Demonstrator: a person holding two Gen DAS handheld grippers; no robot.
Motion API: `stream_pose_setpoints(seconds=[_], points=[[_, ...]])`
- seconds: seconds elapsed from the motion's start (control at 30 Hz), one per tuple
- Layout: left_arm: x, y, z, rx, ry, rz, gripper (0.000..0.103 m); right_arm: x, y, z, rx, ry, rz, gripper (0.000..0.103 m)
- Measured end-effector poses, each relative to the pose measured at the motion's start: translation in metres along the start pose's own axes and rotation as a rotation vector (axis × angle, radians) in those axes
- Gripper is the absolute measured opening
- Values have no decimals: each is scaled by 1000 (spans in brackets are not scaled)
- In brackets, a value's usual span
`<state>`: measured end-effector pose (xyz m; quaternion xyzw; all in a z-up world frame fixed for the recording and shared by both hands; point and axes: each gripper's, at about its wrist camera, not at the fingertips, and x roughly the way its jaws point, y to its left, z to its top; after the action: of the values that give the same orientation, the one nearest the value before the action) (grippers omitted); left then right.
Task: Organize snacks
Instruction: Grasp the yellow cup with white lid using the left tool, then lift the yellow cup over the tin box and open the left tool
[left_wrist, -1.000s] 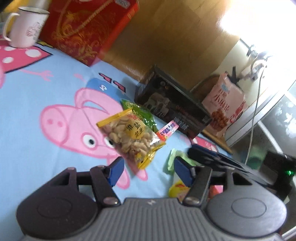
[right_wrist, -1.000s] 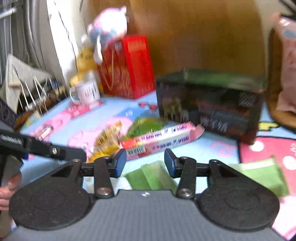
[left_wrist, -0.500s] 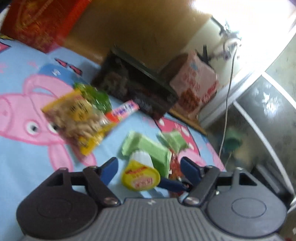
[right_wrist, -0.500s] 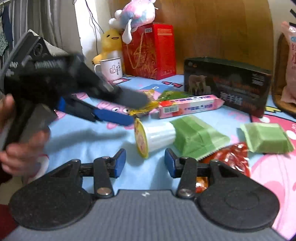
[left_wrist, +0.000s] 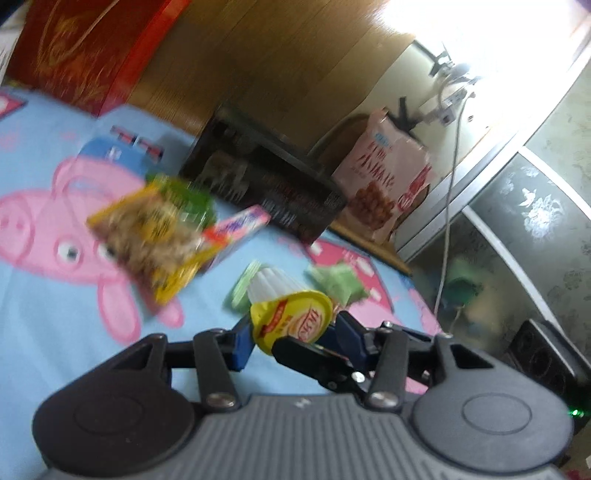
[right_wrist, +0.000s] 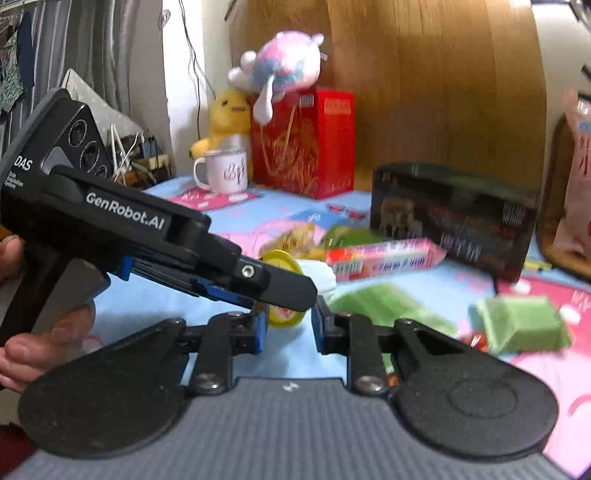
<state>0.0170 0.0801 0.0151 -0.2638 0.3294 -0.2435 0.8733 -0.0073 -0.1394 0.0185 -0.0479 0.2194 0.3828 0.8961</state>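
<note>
A white jelly cup with a yellow lid (left_wrist: 291, 321) lies tilted between the blue pads of my left gripper (left_wrist: 295, 332), whose jaws are closing and touch the lid's rim on both sides. From the right wrist view, the left gripper (right_wrist: 295, 291) crosses the frame from the left, held by a hand (right_wrist: 44, 332), and hides most of the cup (right_wrist: 284, 314). My right gripper (right_wrist: 289, 325) is also closing. The lid's lower edge shows in its gap without touching the pads. One black right finger (left_wrist: 306, 356) reaches under the lid.
On the blue cartoon-pig cloth (left_wrist: 44, 302) lie a peanut packet (left_wrist: 147, 232), a pink stick box (right_wrist: 384, 254) and green packets (right_wrist: 517, 321). Behind them stand a dark box (right_wrist: 454, 218), a red gift box (right_wrist: 306, 144), a mug (right_wrist: 223, 171) and a pink snack bag (left_wrist: 388, 184).
The left gripper swung from the peanut packet to the jelly cup and narrowed around its lid, tilting it up. The right gripper's jaws have narrowed too, close behind the cup.
</note>
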Motion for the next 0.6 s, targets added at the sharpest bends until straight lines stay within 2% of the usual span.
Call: stream_pose_setpoints(seconds=[0.2,0.4,0.6], points=[[13,-19,42,93,-33,-13,46,0,-14,24,-37,-91,-68,27],[54,-35,100,163,-69,-39,46,16,-52,62,-82,-167,-159,27],[115,-36,137,155,-37,-25,46,45,-99,82,-68,-155,-253,28]])
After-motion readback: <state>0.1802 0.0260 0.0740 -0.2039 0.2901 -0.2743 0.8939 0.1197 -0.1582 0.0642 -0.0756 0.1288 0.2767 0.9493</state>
